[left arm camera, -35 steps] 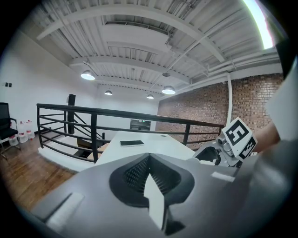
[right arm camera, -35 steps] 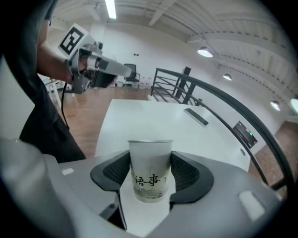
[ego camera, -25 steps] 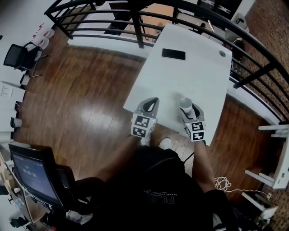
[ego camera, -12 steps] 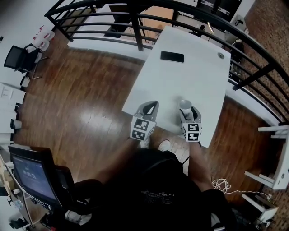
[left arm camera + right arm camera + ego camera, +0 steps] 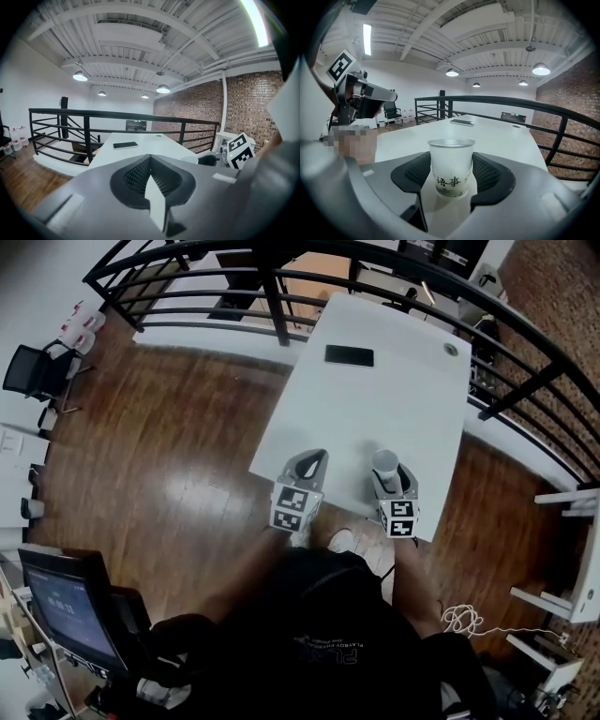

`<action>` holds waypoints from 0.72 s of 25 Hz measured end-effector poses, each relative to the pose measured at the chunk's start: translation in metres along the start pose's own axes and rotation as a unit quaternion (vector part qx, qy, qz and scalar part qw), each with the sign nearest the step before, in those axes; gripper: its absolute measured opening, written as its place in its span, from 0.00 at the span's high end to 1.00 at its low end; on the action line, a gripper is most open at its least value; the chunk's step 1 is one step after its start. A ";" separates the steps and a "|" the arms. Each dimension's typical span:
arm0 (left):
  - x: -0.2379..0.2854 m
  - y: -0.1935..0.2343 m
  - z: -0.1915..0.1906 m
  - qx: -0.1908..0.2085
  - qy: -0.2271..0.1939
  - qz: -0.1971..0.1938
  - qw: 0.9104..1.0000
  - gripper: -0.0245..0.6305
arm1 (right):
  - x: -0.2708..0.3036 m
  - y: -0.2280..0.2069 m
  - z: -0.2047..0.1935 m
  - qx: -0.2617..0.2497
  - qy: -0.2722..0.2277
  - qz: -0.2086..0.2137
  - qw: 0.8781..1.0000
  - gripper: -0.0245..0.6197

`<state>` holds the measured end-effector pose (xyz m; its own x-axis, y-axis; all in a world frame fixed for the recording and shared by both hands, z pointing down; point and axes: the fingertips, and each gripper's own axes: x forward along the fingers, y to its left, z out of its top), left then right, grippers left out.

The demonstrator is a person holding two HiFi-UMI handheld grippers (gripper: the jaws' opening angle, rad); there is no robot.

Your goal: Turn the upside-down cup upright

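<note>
White disposable cup with black characters point(image 5: 450, 164) stands rim-up, pinched in the right gripper point(image 5: 451, 157), while the left gripper point(image 5: 150, 159) is closed and empty; a jerky release near the white table point(image 5: 394, 399) edge could topple it.

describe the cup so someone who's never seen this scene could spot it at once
Find the long white table beside the black railing. At its near edge the right gripper grips a pale cup between its jaws. It sits rim up with black characters on its side, unlike the flat dark phone at the far end.
</note>
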<state>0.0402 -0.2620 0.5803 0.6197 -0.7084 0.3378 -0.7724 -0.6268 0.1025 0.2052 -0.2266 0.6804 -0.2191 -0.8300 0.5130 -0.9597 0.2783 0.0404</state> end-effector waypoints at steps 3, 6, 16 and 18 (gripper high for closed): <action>0.001 -0.004 0.000 0.002 0.000 -0.004 1.000 0.97 | -0.007 0.000 -0.004 0.000 0.006 -0.003 1.000 0.51; 0.002 -0.006 0.000 0.002 0.000 -0.007 1.000 0.97 | -0.012 0.002 -0.008 -0.006 0.012 -0.004 1.000 0.51; 0.006 -0.020 0.005 0.008 -0.001 -0.024 1.000 0.97 | -0.020 0.007 -0.024 -0.001 0.031 -0.018 0.999 0.51; 0.007 -0.020 0.004 0.009 0.000 -0.025 1.000 0.97 | -0.020 0.006 -0.026 0.003 0.036 -0.020 0.999 0.51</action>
<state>0.0602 -0.2555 0.5769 0.6574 -0.6760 0.3329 -0.7378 -0.6672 0.1023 0.2085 -0.1963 0.6929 -0.1676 -0.8039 0.5706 -0.9685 0.2425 0.0572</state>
